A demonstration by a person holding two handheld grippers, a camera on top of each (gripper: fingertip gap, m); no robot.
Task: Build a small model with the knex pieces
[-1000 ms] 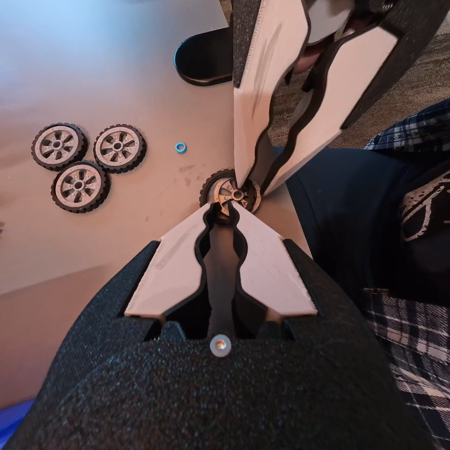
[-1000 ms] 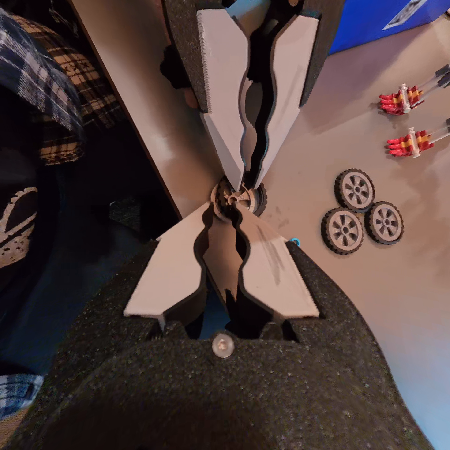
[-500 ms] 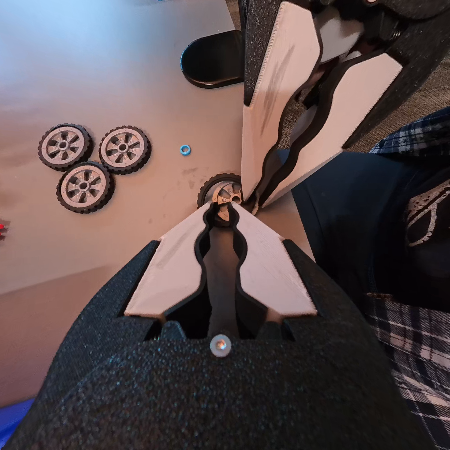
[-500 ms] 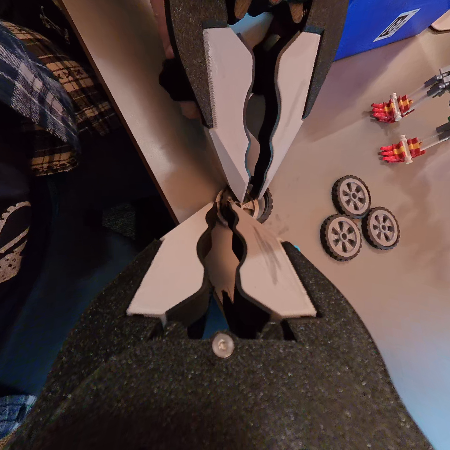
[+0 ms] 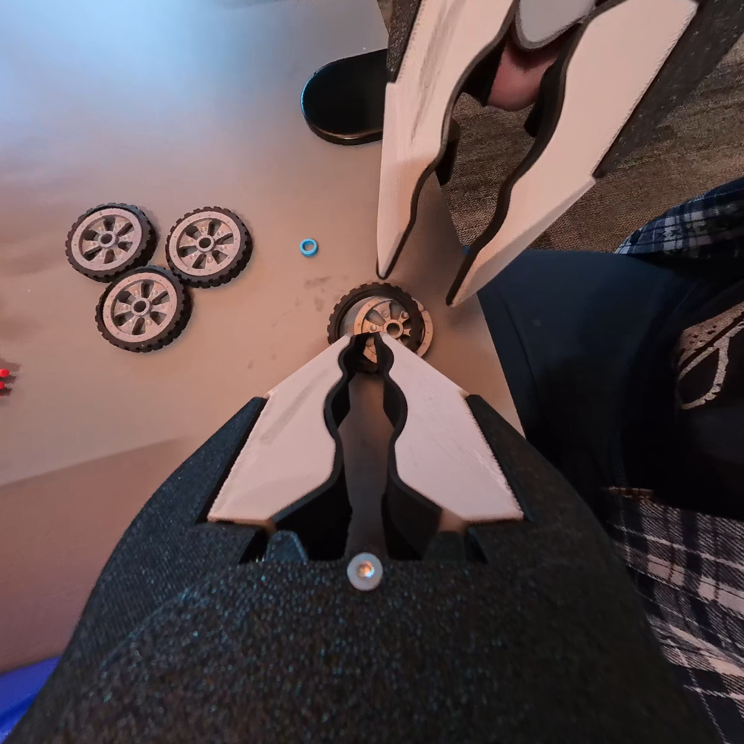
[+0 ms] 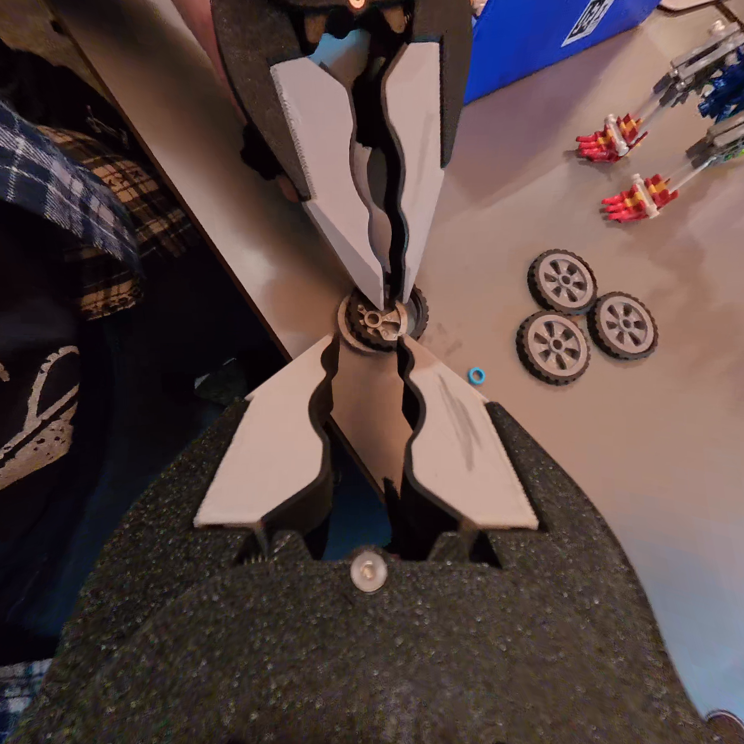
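A small toy wheel (image 5: 396,322) with a black tyre and grey spoked rim lies near the table's edge; the rim sits askew in the tyre. My left gripper (image 5: 364,342) is shut on the wheel's near side. In the right wrist view it (image 6: 392,300) comes down from the top onto the wheel (image 6: 374,320). My right gripper (image 6: 366,342) is open, its tips on either side of the wheel's near side, holding nothing. In the left wrist view it (image 5: 416,288) hangs open just above and beyond the wheel.
Three matching wheels (image 5: 141,277) lie together on the table (image 5: 201,120), with a small blue ring (image 5: 308,247) between them and the held wheel. Red toy parts (image 6: 636,201) and a blue box (image 6: 543,40) lie farther off. A black disc (image 5: 346,104) sits at the table edge. A person's lap (image 5: 604,362) is beside it. My left and right fingertips are right by each other.
My right gripper has opened and let go of the wheel, drawing back a little. My left gripper stays shut on the wheel.
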